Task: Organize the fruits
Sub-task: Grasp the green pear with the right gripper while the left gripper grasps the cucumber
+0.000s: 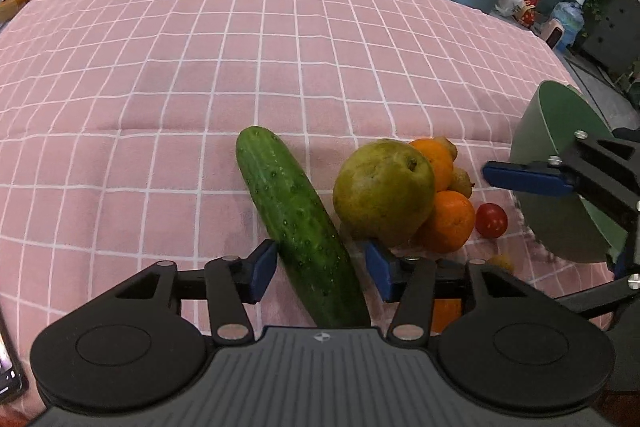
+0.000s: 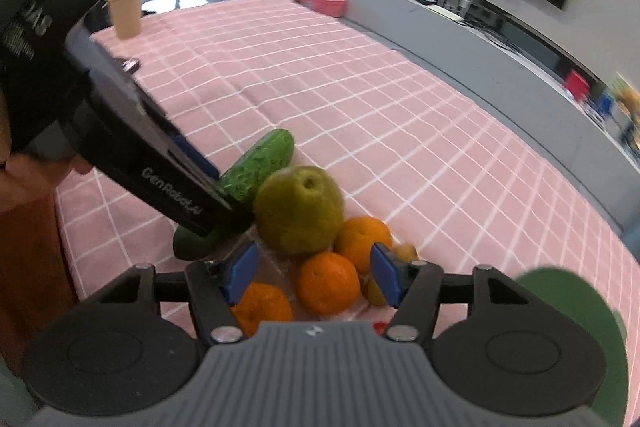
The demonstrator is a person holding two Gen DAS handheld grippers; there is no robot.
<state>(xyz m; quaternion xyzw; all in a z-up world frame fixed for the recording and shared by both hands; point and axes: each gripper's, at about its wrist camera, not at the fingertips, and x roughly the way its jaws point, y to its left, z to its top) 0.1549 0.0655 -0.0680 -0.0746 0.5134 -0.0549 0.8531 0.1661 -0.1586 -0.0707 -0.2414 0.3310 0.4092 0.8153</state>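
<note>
The left gripper [image 1: 320, 273] hung over the near edge of the table with its blue pads [image 1: 262, 271] set partway apart, one on each side of the cucumber [image 1: 294, 215], and a sliver of pink cloth showed between each pad and the skin, so the jaws straddled it without pressing. The cucumber was a long, dark green cylinder with a pimpled, glossy skin, lying slantwise on the pink tablecloth [image 1: 200, 67], a soft fabric ruled in thin white squares with a faint crease across it. Just right of it sat the pear [image 1: 382, 191], round, dull yellow-green and mottled, touching the heap of oranges [image 1: 446, 221] behind it, whose peel was bright and finely dimpled. Beside them lay a small, smooth red tomato [image 1: 491, 220], close to the matte green bowl [image 1: 560, 167] by the table's right edge. The right gripper [image 2: 314, 277] stood above that heap near the same near edge, its jaws partway apart with an orange [image 2: 328, 281] seen in the gap, the pads clear of its peel; whether they touched the fruit beside them I could not tell
</note>
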